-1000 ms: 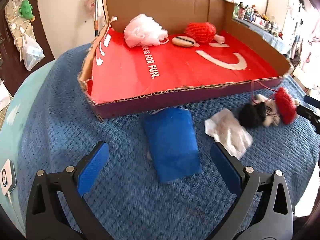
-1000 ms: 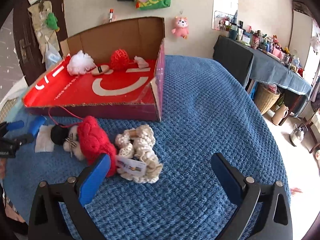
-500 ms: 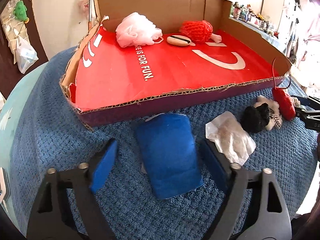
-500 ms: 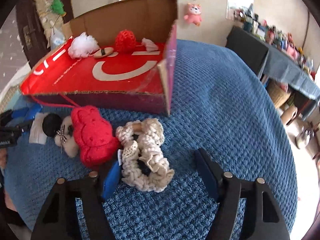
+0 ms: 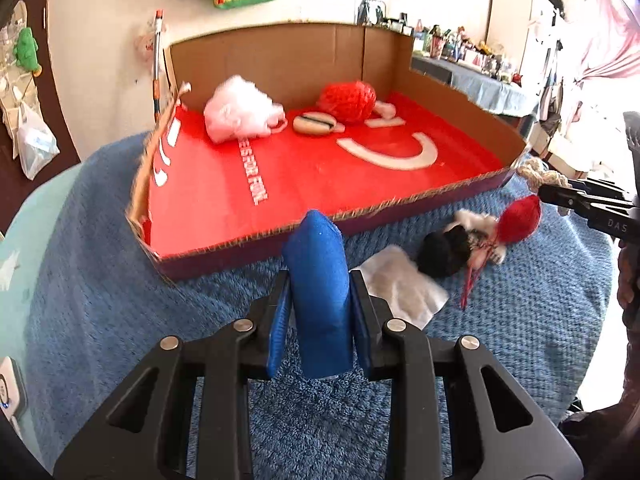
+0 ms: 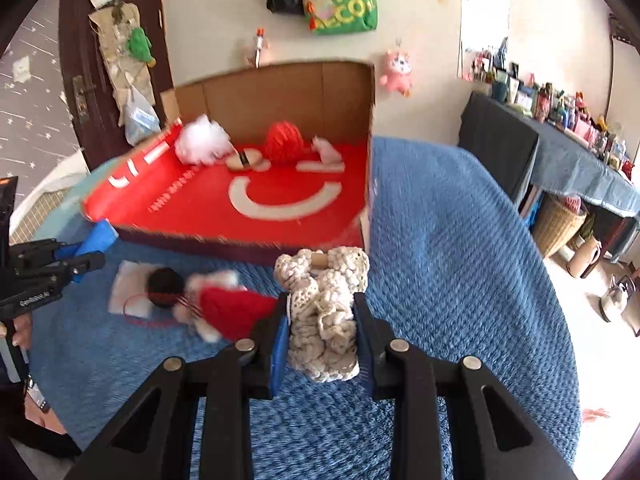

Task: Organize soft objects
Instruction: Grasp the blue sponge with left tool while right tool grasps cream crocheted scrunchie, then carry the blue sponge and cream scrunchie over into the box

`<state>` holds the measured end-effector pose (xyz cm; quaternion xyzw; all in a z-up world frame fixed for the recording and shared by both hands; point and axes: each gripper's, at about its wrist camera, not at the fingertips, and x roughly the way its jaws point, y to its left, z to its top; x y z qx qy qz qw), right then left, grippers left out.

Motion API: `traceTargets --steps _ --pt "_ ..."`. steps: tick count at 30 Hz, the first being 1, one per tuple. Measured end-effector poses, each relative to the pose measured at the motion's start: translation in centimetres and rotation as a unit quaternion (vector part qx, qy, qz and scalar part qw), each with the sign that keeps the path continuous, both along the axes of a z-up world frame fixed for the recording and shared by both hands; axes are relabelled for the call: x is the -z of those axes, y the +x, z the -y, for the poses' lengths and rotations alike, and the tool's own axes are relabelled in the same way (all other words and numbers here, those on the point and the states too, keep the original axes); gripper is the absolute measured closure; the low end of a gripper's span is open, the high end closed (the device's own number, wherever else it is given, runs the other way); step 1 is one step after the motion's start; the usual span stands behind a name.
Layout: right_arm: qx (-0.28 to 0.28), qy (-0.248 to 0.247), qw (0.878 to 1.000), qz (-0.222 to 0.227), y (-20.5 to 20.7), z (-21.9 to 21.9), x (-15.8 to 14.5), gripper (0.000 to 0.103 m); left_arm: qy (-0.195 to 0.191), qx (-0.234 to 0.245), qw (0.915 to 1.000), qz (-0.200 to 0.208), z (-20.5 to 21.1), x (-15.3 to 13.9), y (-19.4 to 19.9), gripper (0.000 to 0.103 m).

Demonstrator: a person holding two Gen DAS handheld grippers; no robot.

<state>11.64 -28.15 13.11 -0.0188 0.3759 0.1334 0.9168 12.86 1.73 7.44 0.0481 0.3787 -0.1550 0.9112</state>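
- The left hand-held gripper (image 5: 318, 322) has just been closing, and its blue pads now pinch a blue soft pad (image 5: 320, 292) between them, so that it stands up on edge in front of the box.
- The right hand-held gripper (image 6: 320, 334) has likewise just been closing; it now squeezes a cream crocheted piece (image 6: 326, 312), which looks lifted clear of the blue knitted cover (image 6: 460, 280) on the surface.
- The cardboard box (image 5: 280, 56), with its red floor, lies just behind both grasped things, and its low front edge faces them.
- Already inside, along the back wall, are a white fluffy puff (image 5: 238, 114), a small flat oval piece (image 5: 316, 124), a red knitted ball (image 5: 348, 100) and a small pale scrap (image 5: 386, 110) beside it.
- Outside the box on the cover lie a white cloth (image 5: 400, 284), partly under a doll (image 6: 216, 304) with a black head, a red knitted hat and a loose red string.
- Judged from this, the sorting is about halfway: four things are in, two are gripped but not yet over the box, and two remain untouched.
- The next step would probably be to carry both held pieces over the front edge and let them go on the free red floor, then come back for the doll and the cloth.
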Motion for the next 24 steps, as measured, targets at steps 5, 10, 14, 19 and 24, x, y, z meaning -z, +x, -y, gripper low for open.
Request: traceTargets --steps 5,10,14,19,24 --pt "-0.011 0.006 1.000 0.014 -0.5 -1.1 -1.1 0.072 0.001 0.004 0.9999 0.013 0.0 -0.9 -0.2 0.077" --pt "-0.016 0.009 1.000 0.013 -0.8 -1.6 -1.0 0.072 0.000 0.006 0.9999 0.013 0.0 -1.0 -0.2 0.077" --pt "-0.015 0.013 1.000 0.015 -0.9 -1.6 -1.3 0.072 0.001 0.008 0.9999 0.013 0.0 -1.0 -0.3 0.077" --pt "-0.016 0.015 0.999 0.023 -1.0 -1.6 -1.8 0.072 -0.001 0.008 0.9998 0.016 0.0 -1.3 -0.3 0.077" --pt "-0.020 0.018 0.999 0.034 -0.2 -1.9 -3.0 0.072 -0.004 0.010 0.9997 0.023 0.0 -2.5 0.3 0.077"
